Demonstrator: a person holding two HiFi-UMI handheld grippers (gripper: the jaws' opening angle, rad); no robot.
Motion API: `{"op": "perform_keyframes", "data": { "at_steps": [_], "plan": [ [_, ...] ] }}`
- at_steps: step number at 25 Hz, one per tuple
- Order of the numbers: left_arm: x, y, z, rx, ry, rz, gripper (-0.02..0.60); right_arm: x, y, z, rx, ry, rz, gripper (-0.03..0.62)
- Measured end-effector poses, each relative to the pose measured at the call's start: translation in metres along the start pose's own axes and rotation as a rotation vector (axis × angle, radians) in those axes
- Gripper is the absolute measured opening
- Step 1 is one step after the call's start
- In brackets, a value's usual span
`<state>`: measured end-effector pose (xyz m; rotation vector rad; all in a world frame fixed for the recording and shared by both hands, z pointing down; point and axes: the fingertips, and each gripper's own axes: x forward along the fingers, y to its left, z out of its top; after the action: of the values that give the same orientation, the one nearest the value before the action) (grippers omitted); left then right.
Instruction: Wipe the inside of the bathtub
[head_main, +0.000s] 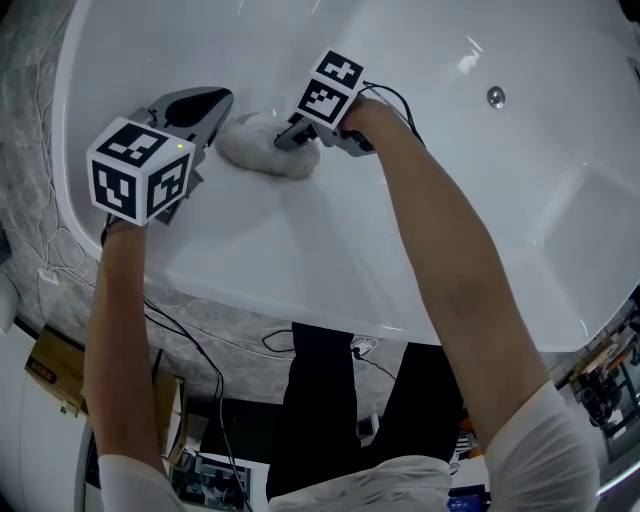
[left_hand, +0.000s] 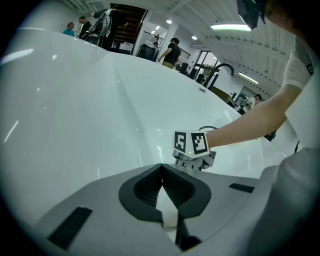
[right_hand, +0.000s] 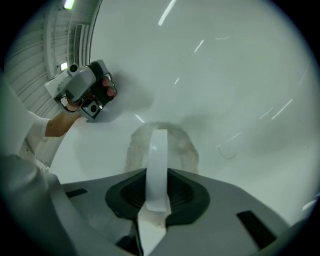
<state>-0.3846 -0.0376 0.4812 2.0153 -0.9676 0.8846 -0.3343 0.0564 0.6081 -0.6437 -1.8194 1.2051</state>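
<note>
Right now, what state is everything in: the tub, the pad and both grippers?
Bathtub: white, with no standing water that I can see.
Wiping pad: lying against the tub's inner wall.
Right gripper: fingers shut on the pad's white strap.
Left gripper: fingers shut, empty, close beside the pad.

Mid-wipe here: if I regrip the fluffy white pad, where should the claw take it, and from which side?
Take the white strap on the pad's back, from above, jaws across its flat faces. The pad lies flat on the tub wall, so it offers no edge. The right claw is shut on that strap.
</note>
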Motion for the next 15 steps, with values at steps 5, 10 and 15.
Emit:
{"op": "perform_keyframes", "data": {
  "at_steps": [5,10,15],
  "plan": [
    [-0.010,0.031,-0.008,0.004,0.008,-0.008,0.012,0.011,-0.004,0.015,0.012,0.020,-0.006,0.094],
    [-0.007,0.028,-0.005,0.015,0.010,-0.013,0.012,0.002,-0.003,-0.001,0.013,0.031,-0.012,0.094],
    [-0.006,0.024,-0.007,0.014,0.012,-0.018,0.012,-0.005,-0.002,-0.020,0.031,0.036,-0.008,0.094]
  ]
}}
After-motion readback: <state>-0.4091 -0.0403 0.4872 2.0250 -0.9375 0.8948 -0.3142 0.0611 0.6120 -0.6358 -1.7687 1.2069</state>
